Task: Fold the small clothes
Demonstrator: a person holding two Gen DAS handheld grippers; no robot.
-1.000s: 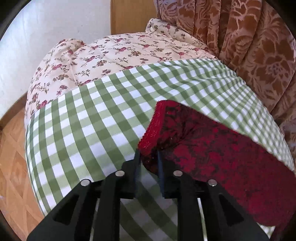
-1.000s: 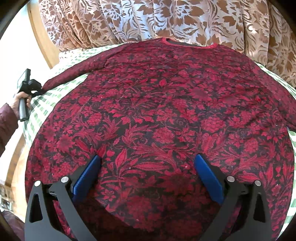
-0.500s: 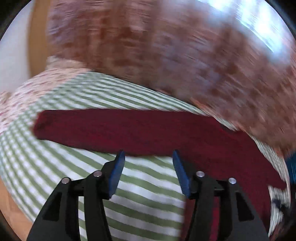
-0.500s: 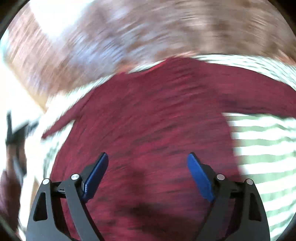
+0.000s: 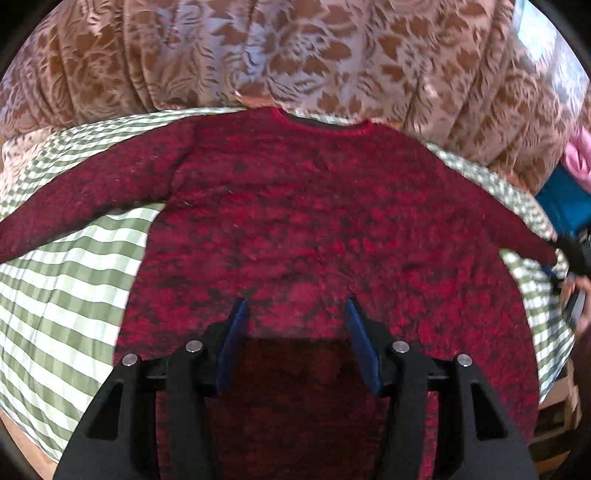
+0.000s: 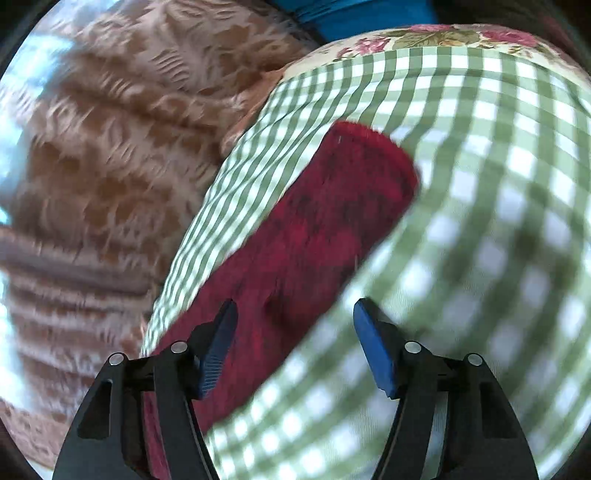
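A dark red patterned long-sleeved top [image 5: 317, 206] lies spread flat on a green-and-white checked cloth [image 5: 62, 288], neckline toward the curtain, both sleeves stretched out sideways. My left gripper [image 5: 293, 314] hovers over the lower middle of the top, open, with nothing pinched between its blue pads. In the right wrist view, the top's right sleeve [image 6: 317, 236] runs diagonally across the checked cloth [image 6: 480, 184] to its cuff. My right gripper [image 6: 293, 317] sits above that sleeve with its jaws closing; the pads do not press the fabric.
A brown floral curtain [image 5: 295, 51] hangs right behind the bed. A flowered sheet [image 6: 424, 37] and blue fabric [image 6: 354, 14] lie beyond the checked cloth. At the far right edge of the left wrist view a hand [image 5: 580, 291] holds the other gripper by the cuff.
My left gripper let go of the left sleeve cuff, opened and swung over the top's middle. My right gripper left the top's body, moved to the right sleeve and narrowed its jaws.
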